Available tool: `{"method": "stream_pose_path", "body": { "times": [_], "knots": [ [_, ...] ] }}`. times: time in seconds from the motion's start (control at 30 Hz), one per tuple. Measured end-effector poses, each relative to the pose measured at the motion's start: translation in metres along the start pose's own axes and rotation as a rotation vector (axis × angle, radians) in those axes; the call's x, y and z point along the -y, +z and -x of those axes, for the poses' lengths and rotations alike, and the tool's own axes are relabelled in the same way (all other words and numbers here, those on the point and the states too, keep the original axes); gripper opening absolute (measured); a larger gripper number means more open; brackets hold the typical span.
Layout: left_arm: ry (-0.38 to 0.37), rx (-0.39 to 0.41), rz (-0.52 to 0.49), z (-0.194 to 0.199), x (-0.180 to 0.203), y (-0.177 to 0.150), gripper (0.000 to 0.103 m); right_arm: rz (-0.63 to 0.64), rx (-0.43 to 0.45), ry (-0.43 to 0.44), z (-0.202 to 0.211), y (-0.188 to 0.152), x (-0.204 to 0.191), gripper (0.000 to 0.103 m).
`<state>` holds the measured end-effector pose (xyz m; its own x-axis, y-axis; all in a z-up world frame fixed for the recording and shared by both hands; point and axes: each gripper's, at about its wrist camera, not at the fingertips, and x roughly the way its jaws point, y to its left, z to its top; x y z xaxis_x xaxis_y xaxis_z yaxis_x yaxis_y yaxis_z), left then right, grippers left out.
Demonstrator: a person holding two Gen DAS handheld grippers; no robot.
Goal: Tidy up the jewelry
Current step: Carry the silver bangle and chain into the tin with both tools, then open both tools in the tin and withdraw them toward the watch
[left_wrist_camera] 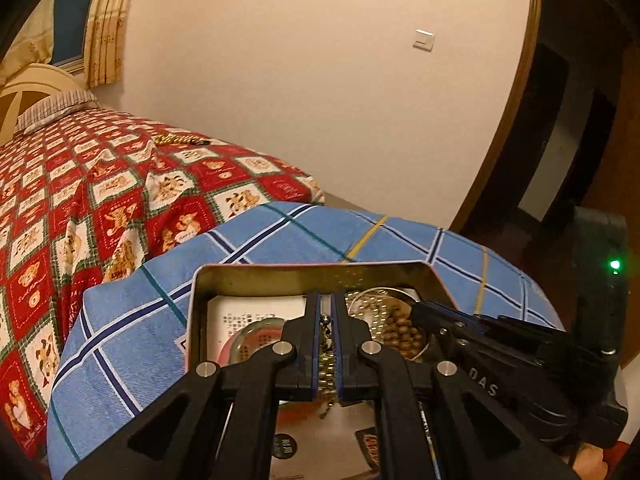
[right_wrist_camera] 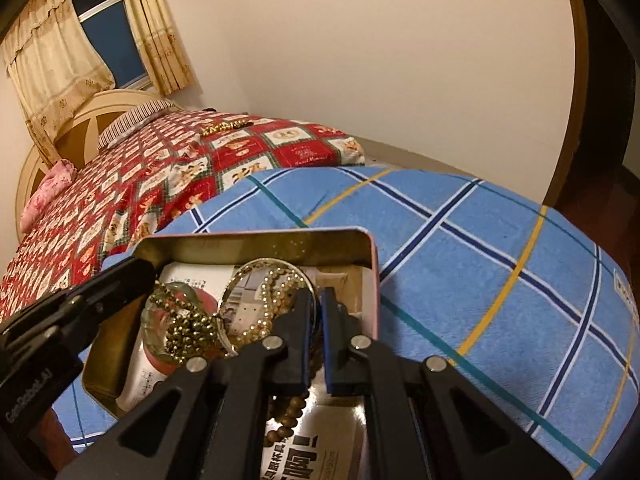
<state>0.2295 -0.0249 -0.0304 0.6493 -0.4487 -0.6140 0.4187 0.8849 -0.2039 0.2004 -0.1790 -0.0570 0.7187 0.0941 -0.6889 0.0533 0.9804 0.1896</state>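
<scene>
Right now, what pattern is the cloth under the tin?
Blue plaid cloth with navy, white, yellow lines; right wrist view.

Both wrist views close, angled down, sharing tin (left_wrist_camera: 224, 280); edges maybe warped

tin (right_wrist_camera: 374, 280): open, gold inside, pink rim, under both grippers | gold bead chain (right_wrist_camera: 188, 328): heaped left of right gripper (right_wrist_camera: 316, 336) | brown bead string (right_wrist_camera: 288, 416): hanging, seemingly pinched | gold chain (left_wrist_camera: 326, 364): between left gripper's (left_wrist_camera: 327, 344) closed jaws
</scene>
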Motion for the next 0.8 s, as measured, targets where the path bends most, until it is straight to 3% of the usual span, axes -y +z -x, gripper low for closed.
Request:
{"method": "stream_pose_path", "body": {
  "times": [0.17, 0.23, 0.3, 0.37, 0.43, 0.5, 0.6, 0.8],
  "knots": [
    [0.052, -0.028, -0.026, -0.009, 0.0, -0.003, 0.004, 0.002, 0.027, 0.019, -0.002, 0.0, 0.0, 0.009],
    [0.052, -0.037, -0.026, -0.01, 0.0, -0.003, 0.004, 0.003, 0.045, 0.017, 0.003, 0.001, -0.001, 0.014],
    [0.054, -0.05, -0.028, -0.009, 0.002, -0.002, 0.005, -0.007, 0.041, 0.037, 0.009, 0.003, 0.0, 0.025],
    [0.051, -0.056, -0.019, -0.005, 0.003, 0.0, 0.007, -0.028, 0.068, 0.051, 0.023, 0.004, 0.003, 0.052],
    [0.033, -0.069, -0.005, 0.0, 0.004, 0.002, 0.019, -0.042, 0.122, 0.047, 0.039, 0.005, 0.004, 0.06],
    [0.033, -0.066, 0.0, 0.009, 0.006, 0.002, 0.052, -0.043, 0.144, 0.05, 0.053, 0.004, 0.004, 0.061],
    [0.034, 0.011, -0.002, 0.037, 0.01, -0.002, 0.071, -0.041, 0.152, 0.022, 0.067, 0.0, 0.004, 0.061],
    [0.075, 0.023, 0.009, 0.074, 0.011, -0.014, 0.074, -0.097, 0.106, 0.017, 0.088, -0.034, 0.016, 0.061]
  ]
}}
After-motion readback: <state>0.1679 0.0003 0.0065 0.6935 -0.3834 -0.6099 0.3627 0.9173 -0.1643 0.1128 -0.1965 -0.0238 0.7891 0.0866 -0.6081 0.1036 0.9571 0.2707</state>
